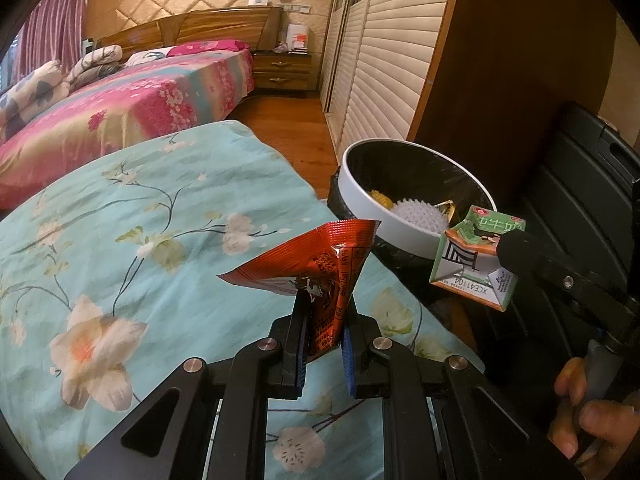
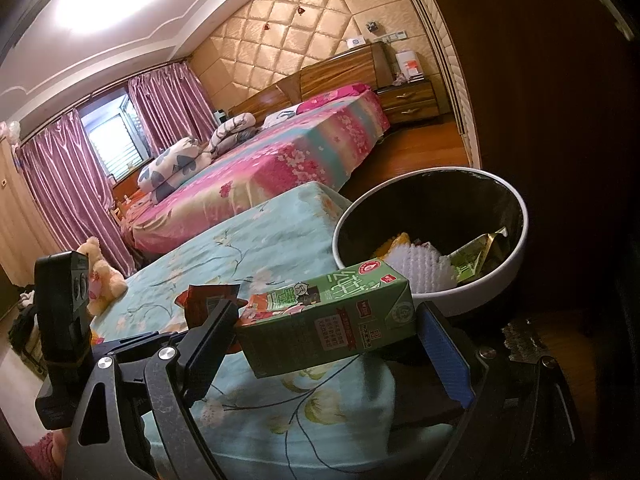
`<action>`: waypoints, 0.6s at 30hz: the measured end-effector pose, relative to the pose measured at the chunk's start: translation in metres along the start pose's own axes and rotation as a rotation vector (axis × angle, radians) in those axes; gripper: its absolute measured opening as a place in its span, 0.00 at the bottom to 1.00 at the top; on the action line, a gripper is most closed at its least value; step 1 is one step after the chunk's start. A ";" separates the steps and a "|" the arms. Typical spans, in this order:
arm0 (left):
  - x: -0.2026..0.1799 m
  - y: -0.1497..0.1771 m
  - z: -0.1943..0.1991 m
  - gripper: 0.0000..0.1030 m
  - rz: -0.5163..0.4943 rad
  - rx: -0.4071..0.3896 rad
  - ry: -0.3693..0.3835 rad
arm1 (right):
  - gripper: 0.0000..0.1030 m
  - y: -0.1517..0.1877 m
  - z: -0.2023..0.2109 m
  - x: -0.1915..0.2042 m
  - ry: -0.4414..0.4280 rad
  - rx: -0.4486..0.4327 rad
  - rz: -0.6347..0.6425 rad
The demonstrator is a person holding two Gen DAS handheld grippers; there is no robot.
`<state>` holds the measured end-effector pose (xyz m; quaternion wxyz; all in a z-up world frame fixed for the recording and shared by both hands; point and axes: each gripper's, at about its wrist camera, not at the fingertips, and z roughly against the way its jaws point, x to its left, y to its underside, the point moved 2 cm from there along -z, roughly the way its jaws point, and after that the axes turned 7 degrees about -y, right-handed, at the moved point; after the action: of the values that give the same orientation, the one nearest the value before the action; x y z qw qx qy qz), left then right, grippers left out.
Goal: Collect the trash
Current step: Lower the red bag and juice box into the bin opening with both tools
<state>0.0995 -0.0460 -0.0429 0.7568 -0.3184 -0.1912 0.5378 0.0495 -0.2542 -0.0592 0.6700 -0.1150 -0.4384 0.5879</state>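
Holding the red sachet [image 1: 320,276] pinched in my left gripper [image 1: 325,334] and the green milk carton [image 2: 328,316] spanning my wide right gripper [image 2: 328,344], both just beside the white trash bin [image 1: 362,192], I fear the carton slips out early.

The red wrapper [image 1: 320,280] hides its lower end between the left tongs [image 1: 325,322], and its print is too crumpled to read. The trash bin [image 2: 516,208] shows only its rim and mouth; the carton [image 2: 328,320] covers its near wall in the right wrist view. Inside the bin, the yellow scrap [image 1: 380,199] sits half behind the rim, too small to identify. The carton's far end disappears behind the right tongs [image 1: 516,248] in the left wrist view. Beside the bin, a hand [image 1: 588,416] is cut off by the frame's edge.
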 end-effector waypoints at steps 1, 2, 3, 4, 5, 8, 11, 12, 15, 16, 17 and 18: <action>-0.001 -0.001 -0.001 0.12 -0.002 0.000 0.000 | 0.88 0.000 0.001 -0.001 0.002 -0.001 0.000; -0.002 -0.001 -0.001 0.12 -0.003 0.000 0.001 | 0.88 -0.001 0.002 -0.001 0.004 -0.003 -0.001; -0.003 -0.003 -0.002 0.12 -0.005 -0.001 0.002 | 0.88 -0.002 0.002 -0.002 0.006 -0.004 -0.001; -0.004 -0.004 -0.002 0.12 -0.007 -0.002 0.003 | 0.88 -0.003 0.003 -0.003 0.008 -0.006 -0.002; -0.005 -0.004 -0.002 0.12 -0.008 -0.002 0.004 | 0.88 -0.004 0.003 -0.004 0.010 -0.007 -0.002; -0.008 -0.008 -0.004 0.12 -0.014 -0.004 0.009 | 0.88 -0.008 0.003 -0.008 0.015 -0.011 -0.004; -0.012 -0.013 -0.007 0.12 -0.022 -0.004 0.016 | 0.88 -0.012 0.003 -0.012 0.021 -0.014 -0.005; -0.012 -0.013 -0.008 0.12 -0.024 -0.005 0.017 | 0.88 -0.013 0.003 -0.013 0.023 -0.014 -0.006; -0.015 -0.018 -0.011 0.12 -0.029 -0.006 0.022 | 0.88 -0.017 0.001 -0.019 0.033 -0.013 -0.009; -0.015 -0.019 -0.012 0.12 -0.030 -0.007 0.024 | 0.88 -0.018 0.001 -0.021 0.035 -0.012 -0.011; -0.016 -0.022 -0.013 0.12 -0.033 -0.008 0.025 | 0.88 -0.020 0.000 -0.023 0.036 -0.012 -0.014; -0.018 -0.023 -0.014 0.12 -0.034 -0.010 0.025 | 0.88 -0.022 0.000 -0.026 0.038 -0.011 -0.017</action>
<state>0.1183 -0.0714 -0.0363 0.7666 -0.3255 -0.1900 0.5198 0.0667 -0.2832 -0.0566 0.6828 -0.1260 -0.4295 0.5774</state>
